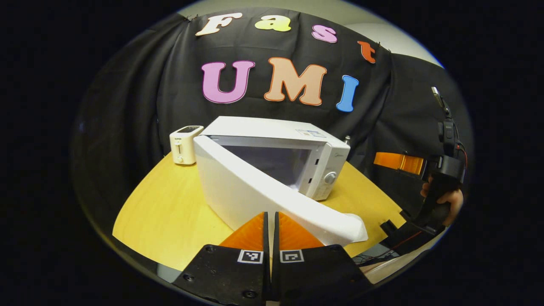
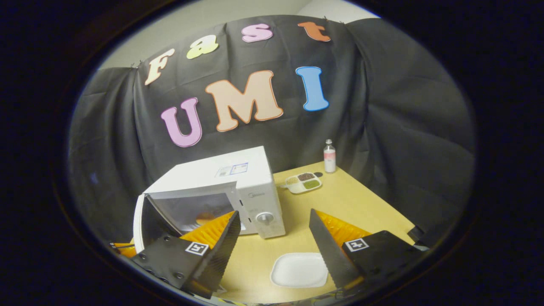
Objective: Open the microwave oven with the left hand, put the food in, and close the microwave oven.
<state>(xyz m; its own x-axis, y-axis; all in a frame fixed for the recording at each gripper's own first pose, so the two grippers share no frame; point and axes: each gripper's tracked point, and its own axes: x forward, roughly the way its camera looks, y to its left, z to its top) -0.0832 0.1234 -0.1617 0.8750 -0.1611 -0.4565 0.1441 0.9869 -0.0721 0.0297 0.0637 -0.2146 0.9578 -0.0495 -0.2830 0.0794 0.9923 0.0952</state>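
Your table carries the microwave oven, its door swung open toward you. In the right gripper view something orange, likely the food, sits inside the cavity at nine o'clock from the dial. A white plate lies at six o'clock. Your right gripper stands wide apart; your left gripper is pressed together, empty, beside the door's edge.
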